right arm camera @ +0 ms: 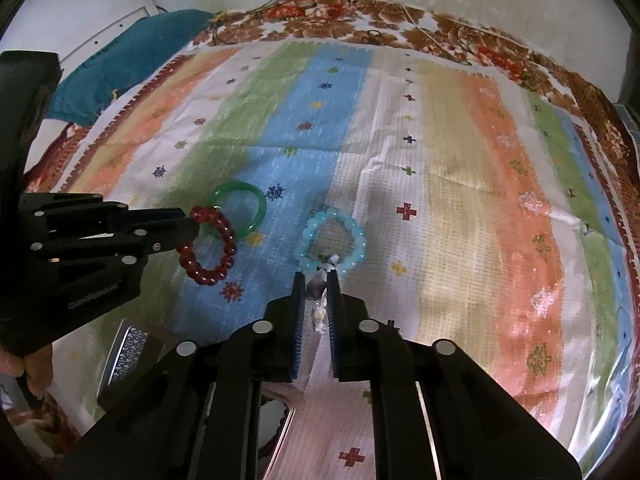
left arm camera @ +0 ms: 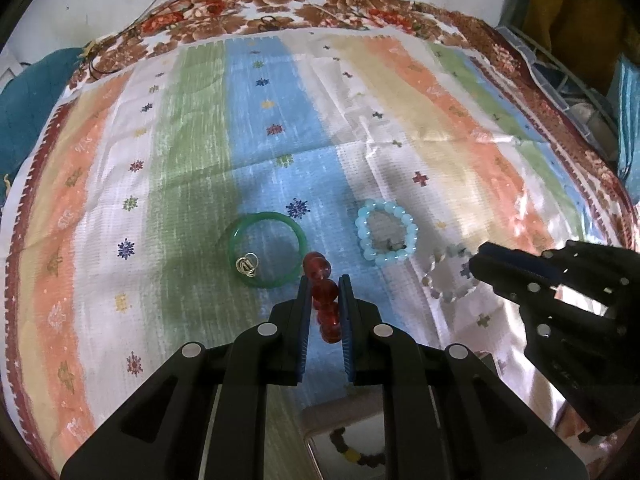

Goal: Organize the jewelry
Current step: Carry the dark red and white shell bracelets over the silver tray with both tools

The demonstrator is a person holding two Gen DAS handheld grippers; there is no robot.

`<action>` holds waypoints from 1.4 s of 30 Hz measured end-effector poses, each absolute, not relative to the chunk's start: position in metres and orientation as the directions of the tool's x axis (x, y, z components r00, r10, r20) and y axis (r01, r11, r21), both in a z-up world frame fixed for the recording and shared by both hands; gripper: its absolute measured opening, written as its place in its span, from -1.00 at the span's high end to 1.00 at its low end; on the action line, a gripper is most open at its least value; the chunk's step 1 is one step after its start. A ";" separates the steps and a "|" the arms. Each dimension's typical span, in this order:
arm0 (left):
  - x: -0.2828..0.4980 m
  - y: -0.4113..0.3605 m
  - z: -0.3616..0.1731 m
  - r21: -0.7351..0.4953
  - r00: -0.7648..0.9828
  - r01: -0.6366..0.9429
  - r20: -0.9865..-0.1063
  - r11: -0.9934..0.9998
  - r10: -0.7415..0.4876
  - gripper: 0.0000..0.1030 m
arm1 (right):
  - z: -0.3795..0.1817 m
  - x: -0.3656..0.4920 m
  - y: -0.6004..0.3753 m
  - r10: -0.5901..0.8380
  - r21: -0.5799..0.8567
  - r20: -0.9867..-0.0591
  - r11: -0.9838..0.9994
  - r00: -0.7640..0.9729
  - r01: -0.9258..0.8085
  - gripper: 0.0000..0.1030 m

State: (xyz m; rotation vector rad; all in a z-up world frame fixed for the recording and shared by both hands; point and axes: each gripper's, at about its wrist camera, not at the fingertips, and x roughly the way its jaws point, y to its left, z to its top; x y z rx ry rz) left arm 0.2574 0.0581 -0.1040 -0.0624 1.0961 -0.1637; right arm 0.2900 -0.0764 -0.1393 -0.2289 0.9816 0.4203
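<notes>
Clamping a bracelet of dark red glossy round beads (left arm camera: 325,300) between its blue-padded fingers, the left gripper (left arm camera: 325,280) points forward and slightly down over the striped cloth (left arm camera: 192,152). From the right wrist view this red loop (right arm camera: 212,246) hangs from the tips of that gripper (right arm camera: 192,222), which enters level from the left, and its far edge overlaps the green bangle. The right gripper (right arm camera: 316,276) has its fingers drawn together on a bracelet of clear, colourless beads (right arm camera: 318,304), its tips just short of the pale blue beads. In the left wrist view the same gripper (left arm camera: 474,266) reaches in from the right, with the clear loop (left arm camera: 450,276) dangling at its tips.

Lying flat on the cloth, a smooth green glassy bangle (left arm camera: 267,250) encircles a small silver wire ring (left arm camera: 247,266) and sits just left of the red beads. A bracelet of pale blue translucent beads (left arm camera: 386,232) rests between the two grippers, close to the clear one. Beneath the left gripper, a shallow pale tray (left arm camera: 344,440) holds another beaded piece; details are unclear. A teal cushion (right arm camera: 132,52) lies beyond the cloth's far left corner.
</notes>
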 end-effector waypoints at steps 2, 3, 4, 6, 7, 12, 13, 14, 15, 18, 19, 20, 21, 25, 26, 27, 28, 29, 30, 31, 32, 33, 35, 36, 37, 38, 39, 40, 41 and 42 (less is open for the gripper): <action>0.253 0.058 -0.099 -0.137 0.458 0.099 -0.873 0.986 -0.168 0.75 | -0.137 0.288 -0.076 0.240 -0.002 -0.839 0.897 0.489 -0.442 0.85; 0.252 0.058 -0.097 -0.140 0.462 0.099 -0.871 0.985 -0.170 0.75 | -0.137 0.286 -0.076 0.240 -0.002 -0.838 0.897 0.490 -0.442 0.85; 0.249 0.058 -0.094 -0.142 0.468 0.100 -0.867 0.985 -0.172 0.75 | -0.136 0.286 -0.076 0.241 -0.001 -0.837 0.897 0.491 -0.442 0.85; 0.245 0.057 -0.090 -0.145 0.475 0.100 -0.862 0.984 -0.175 0.75 | -0.135 0.284 -0.076 0.241 -0.004 -0.835 0.896 0.494 -0.444 0.85; 0.244 0.057 -0.089 -0.144 0.477 0.099 -0.862 0.985 -0.174 0.75 | -0.134 0.283 -0.076 0.242 -0.003 -0.835 0.896 0.494 -0.445 0.86; 0.236 0.056 -0.081 -0.151 0.492 0.102 -0.851 0.983 -0.182 0.75 | -0.129 0.276 -0.078 0.253 0.005 -0.828 0.896 0.500 -0.445 0.86; 0.235 0.056 -0.079 -0.154 0.495 0.103 -0.849 0.983 -0.185 0.75 | -0.127 0.275 -0.079 0.257 0.009 -0.826 0.896 0.502 -0.444 0.86; 0.232 0.056 -0.076 -0.156 0.501 0.104 -0.845 0.982 -0.187 0.75 | -0.126 0.274 -0.079 0.260 0.012 -0.824 0.896 0.503 -0.444 0.86; 0.230 0.055 -0.074 -0.158 0.506 0.106 -0.841 0.982 -0.190 0.75 | -0.124 0.273 -0.080 0.263 0.016 -0.822 0.897 0.506 -0.442 0.86; 0.222 0.054 -0.067 -0.165 0.518 0.115 -0.831 0.980 -0.201 0.75 | -0.118 0.267 -0.082 0.272 0.020 -0.811 0.897 0.518 -0.441 0.86; 0.220 0.054 -0.065 -0.168 0.522 0.116 -0.828 0.979 -0.205 0.75 | -0.116 0.265 -0.082 0.277 0.023 -0.807 0.897 0.522 -0.441 0.86; 0.218 0.054 -0.064 -0.172 0.526 0.117 -0.825 0.978 -0.208 0.75 | -0.113 0.263 -0.083 0.283 0.026 -0.802 0.896 0.526 -0.443 0.86; 0.216 0.054 -0.062 -0.174 0.530 0.118 -0.822 0.978 -0.210 0.75 | -0.111 0.261 -0.082 0.287 0.026 -0.798 0.895 0.530 -0.445 0.86; 0.208 0.054 -0.054 -0.184 0.547 0.124 -0.807 0.975 -0.222 0.75 | -0.102 0.251 -0.082 0.299 0.024 -0.780 0.892 0.549 -0.452 0.86; 0.206 0.054 -0.052 -0.185 0.552 0.125 -0.803 0.975 -0.224 0.75 | -0.100 0.249 -0.083 0.303 0.024 -0.776 0.891 0.553 -0.454 0.86; 0.203 0.053 -0.049 -0.186 0.559 0.128 -0.798 0.974 -0.225 0.75 | -0.100 0.248 -0.083 0.305 0.026 -0.774 0.891 0.555 -0.454 0.86; 0.201 0.053 -0.048 -0.186 0.562 0.129 -0.796 0.974 -0.226 0.75 | -0.099 0.246 -0.083 0.307 0.028 -0.772 0.891 0.556 -0.453 0.86; 0.198 0.053 -0.046 -0.187 0.565 0.131 -0.793 0.974 -0.228 0.75 | -0.099 0.245 -0.083 0.307 0.027 -0.771 0.891 0.558 -0.453 0.86; 0.195 0.053 -0.045 -0.188 0.569 0.134 -0.789 0.973 -0.231 0.75 | -0.098 0.243 -0.082 0.306 0.026 -0.770 0.891 0.559 -0.453 0.86; 0.193 0.054 -0.044 -0.189 0.572 0.134 -0.787 0.973 -0.232 0.75 | -0.098 0.242 -0.082 0.306 0.023 -0.769 0.890 0.561 -0.455 0.86; 0.191 0.055 -0.043 -0.190 0.575 0.130 -0.785 0.973 -0.230 0.75 | -0.097 0.241 -0.081 0.307 0.021 -0.769 0.889 0.561 -0.457 0.86; 0.188 0.056 -0.042 -0.192 0.580 0.124 -0.782 0.974 -0.228 0.75 | -0.096 0.238 -0.082 0.312 0.023 -0.767 0.887 0.561 -0.460 0.86; 0.183 0.058 -0.039 -0.205 0.587 0.122 -0.774 0.971 -0.237 0.75 | -0.091 0.232 -0.083 0.328 0.034 -0.756 0.884 0.566 -0.466 0.86; 0.179 0.060 -0.038 -0.216 0.591 0.120 -0.769 0.969 -0.245 0.75 | -0.090 0.229 -0.084 0.332 0.035 -0.752 0.883 0.569 -0.469 0.86; 0.176 0.060 -0.037 -0.220 0.594 0.119 -0.766 0.968 -0.247 0.75 | -0.088 0.226 -0.084 0.337 0.035 -0.747 0.881 0.574 -0.472 0.86; 0.172 0.060 -0.035 -0.221 0.599 0.121 -0.761 0.968 -0.249 0.75 | -0.087 0.222 -0.084 0.341 0.033 -0.742 0.878 0.577 -0.478 0.86; 0.169 0.060 -0.033 -0.223 0.602 0.123 -0.758 0.967 -0.251 0.75 | -0.087 0.220 -0.083 0.343 0.031 -0.742 0.876 0.576 -0.482 0.86; 0.165 0.059 -0.031 -0.230 0.606 0.126 -0.752 0.965 -0.258 0.75 | -0.087 0.217 -0.083 0.346 0.030 -0.741 0.873 0.576 -0.487 0.86; 0.163 0.059 -0.031 -0.231 0.608 0.128 -0.750 0.964 -0.261 0.75 | -0.088 0.215 -0.081 0.349 0.025 -0.741 0.868 0.574 -0.495 0.86; 0.159 0.057 -0.030 -0.227 0.612 0.133 -0.747 0.965 -0.260 0.75 | -0.088 0.213 -0.081 0.350 0.020 -0.741 0.865 0.573 -0.501 0.86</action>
